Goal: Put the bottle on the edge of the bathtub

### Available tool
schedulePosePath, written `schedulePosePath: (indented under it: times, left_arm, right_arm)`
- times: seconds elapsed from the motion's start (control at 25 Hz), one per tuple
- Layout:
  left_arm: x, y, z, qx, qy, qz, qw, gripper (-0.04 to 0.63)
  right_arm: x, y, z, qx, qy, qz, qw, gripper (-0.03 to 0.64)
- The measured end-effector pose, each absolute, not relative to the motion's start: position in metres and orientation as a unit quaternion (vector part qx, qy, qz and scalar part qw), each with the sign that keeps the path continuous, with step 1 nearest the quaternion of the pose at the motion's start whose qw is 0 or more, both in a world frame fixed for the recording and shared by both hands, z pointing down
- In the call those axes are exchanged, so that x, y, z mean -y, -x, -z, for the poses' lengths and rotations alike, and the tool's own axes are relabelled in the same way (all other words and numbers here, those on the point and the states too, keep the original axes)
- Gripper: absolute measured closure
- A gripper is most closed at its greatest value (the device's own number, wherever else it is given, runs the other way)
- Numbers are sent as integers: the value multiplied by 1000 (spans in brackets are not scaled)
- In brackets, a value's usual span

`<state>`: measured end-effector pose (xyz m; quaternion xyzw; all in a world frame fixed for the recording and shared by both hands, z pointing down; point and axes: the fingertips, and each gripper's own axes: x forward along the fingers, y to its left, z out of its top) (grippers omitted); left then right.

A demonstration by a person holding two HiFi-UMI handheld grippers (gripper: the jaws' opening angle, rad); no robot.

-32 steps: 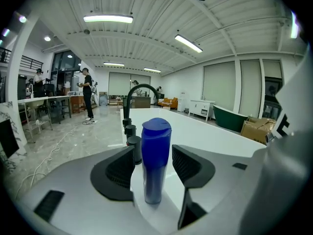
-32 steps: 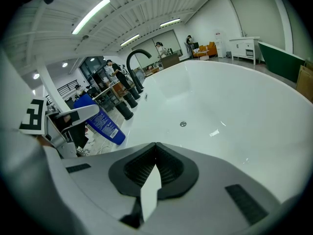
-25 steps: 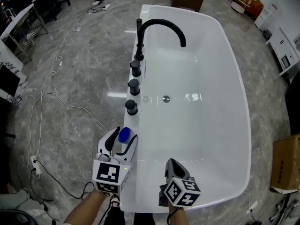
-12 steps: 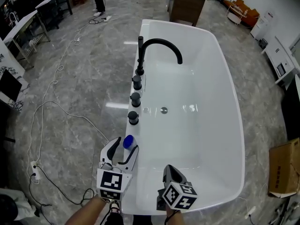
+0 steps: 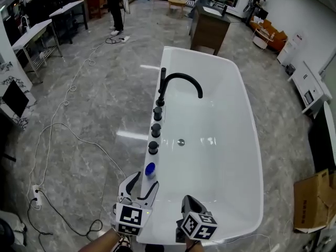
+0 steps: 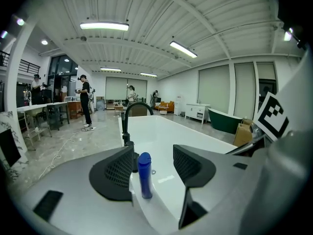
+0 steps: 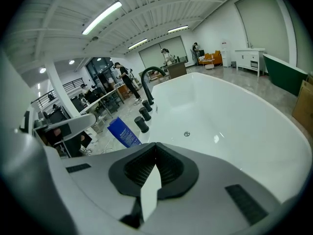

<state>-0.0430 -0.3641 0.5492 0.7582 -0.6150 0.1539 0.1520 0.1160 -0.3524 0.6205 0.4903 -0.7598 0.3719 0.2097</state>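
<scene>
Back has come the left gripper (image 5: 145, 181). A second ago the bottle (image 5: 150, 169) sat between its jaws, and now the bottle stands just past their tips. It is on the left rim of the tub (image 5: 257, 156), low in the head view, near the last of the three knobs (image 5: 153, 147).

From above only the blue cap shows. The left gripper (image 6: 155, 169) view shows the whole bottle (image 6: 144, 175) standing straight up on the white rim, with the jaws wide apart and holding nothing.

The right gripper (image 5: 189, 199) hangs over the near end of the tub. Only its own view shows its jaws, pressed together on nothing (image 7: 155, 160). That view also shows the bottle (image 7: 123, 132) at middle left, with the black tap (image 7: 149, 80) behind.
</scene>
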Motion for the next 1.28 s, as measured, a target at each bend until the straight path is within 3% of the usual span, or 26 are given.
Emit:
schedulePosePath:
  times: [0.48,0.96,1.28]
  left_arm:
    - [324,88,-505,667,-719,-108,162,354]
    - [276,99,-469,675,-711,-96,172,438]
    - [253,93,-450,663,-719,-96,183,536]
  right_arm:
    - [331,-102,-584,776,-479,-353,207,592]
    - [309,-89,-538,799,-468,-319,201,592]
    - [297,-88,-510,808,-469,-296,200,592]
